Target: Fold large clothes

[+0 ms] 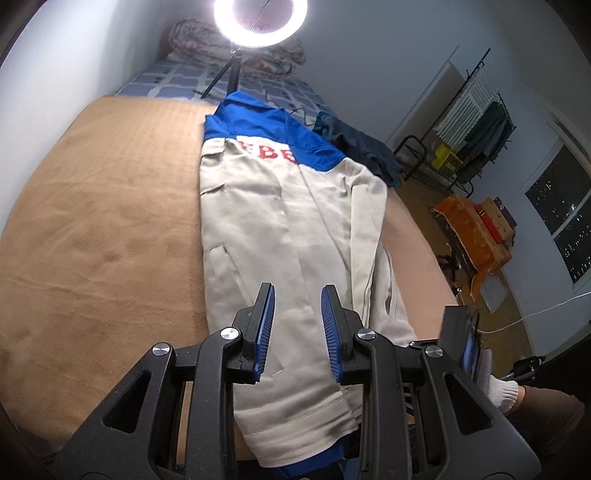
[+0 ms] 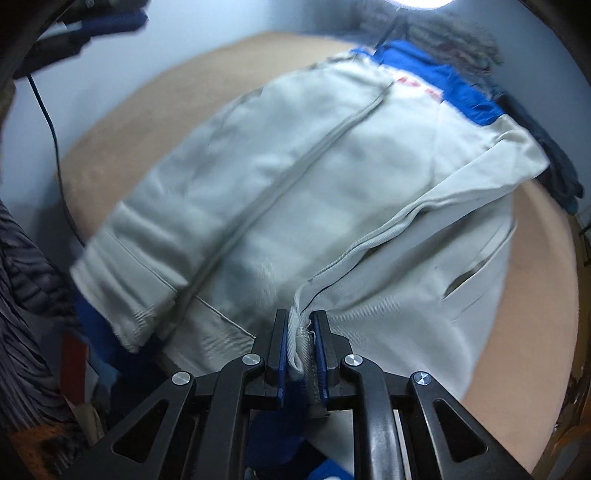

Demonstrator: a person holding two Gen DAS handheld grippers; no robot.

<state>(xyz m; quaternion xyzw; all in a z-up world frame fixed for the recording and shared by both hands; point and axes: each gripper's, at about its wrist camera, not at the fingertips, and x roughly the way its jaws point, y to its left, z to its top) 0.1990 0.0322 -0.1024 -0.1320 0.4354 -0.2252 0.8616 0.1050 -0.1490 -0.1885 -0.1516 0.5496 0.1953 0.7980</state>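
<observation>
So the jacket is laid out lengthwise on the tan blanket covering the bed: beige body, blue shoulder yoke with red lettering up toward 12 o'clock, hem down at 6 near the camera. One side is already folded in over the middle, and you can see that long fold edge running along the 3 o'clock side in the left wrist view.

Left tongs are parted with a clear gap, nothing between the blue pads, just hanging over the lower part of the jacket. Can't really tell if the tips brush the fabric.

Right tongs are nearly closed and pinching a bunched edge of the beige cloth, near the hem end, with a ridge of fabric running from the pinch up toward 2 o'clock. That view is pretty blurry.

Other stuff: ring light at 12 o'clock, a dark heap of clothes just beside the jacket's shoulder at about 1 o'clock, and a white gloved hand at 4.
</observation>
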